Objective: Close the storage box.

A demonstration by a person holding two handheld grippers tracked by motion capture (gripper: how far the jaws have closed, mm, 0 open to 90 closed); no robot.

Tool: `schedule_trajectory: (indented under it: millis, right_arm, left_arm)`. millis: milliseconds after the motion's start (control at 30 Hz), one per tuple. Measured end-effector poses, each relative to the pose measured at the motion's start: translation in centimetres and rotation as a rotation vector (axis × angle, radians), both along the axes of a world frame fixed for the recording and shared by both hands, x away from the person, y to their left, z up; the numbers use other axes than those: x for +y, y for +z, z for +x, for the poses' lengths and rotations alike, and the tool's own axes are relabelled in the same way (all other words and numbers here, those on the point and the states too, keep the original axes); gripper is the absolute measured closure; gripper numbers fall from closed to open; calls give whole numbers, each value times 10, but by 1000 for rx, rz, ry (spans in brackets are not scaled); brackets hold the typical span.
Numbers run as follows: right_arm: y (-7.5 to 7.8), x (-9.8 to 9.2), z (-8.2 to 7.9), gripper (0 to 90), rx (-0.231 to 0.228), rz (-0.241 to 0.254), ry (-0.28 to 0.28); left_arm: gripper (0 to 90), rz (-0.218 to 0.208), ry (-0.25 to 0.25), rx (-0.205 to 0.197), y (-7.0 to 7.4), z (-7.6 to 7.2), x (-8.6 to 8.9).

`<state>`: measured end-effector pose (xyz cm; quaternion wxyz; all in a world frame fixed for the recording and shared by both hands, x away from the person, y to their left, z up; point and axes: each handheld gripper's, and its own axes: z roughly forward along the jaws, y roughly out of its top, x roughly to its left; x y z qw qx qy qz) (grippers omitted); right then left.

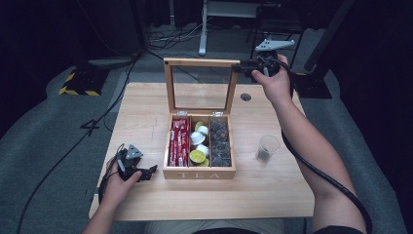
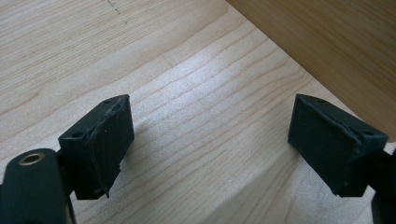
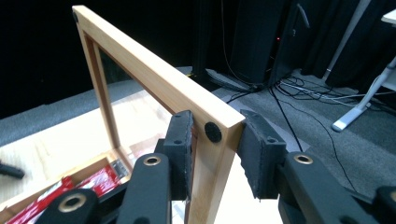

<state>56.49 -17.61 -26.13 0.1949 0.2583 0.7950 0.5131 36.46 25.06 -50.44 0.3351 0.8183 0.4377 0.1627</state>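
At the lower left of the high view, the left tongs are seen resting on the bench, released, with nothing between the jaws; in the left gripper view bare wood lies between the two pads. At the centre of the frame one wooden tea box is found, its glass lid raised upright. Three compartments are counted: red sachets on the left, round capsules in the middle, dark packets on the right. At the upper right, the lid's corner is grasped by the right tongs, clenched on the frame. One clear cup stands at the right of the box.
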Motion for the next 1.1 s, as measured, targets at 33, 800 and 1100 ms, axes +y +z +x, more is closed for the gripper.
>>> schedule_trajectory:
  millis: [33,800,1100]
  right_arm:
    - [0,-1,-4,662,-10,-8,9]
    - [-13,-9,-87,646,-86,-92,153]
    - [-29,-8,-117,620,-112,-130,177]
  left_arm:
    - [147,0,0,0,0,0,0]
    - [147,1,0,0,0,0,0]
    - [147,1,0,0,0,0,0]
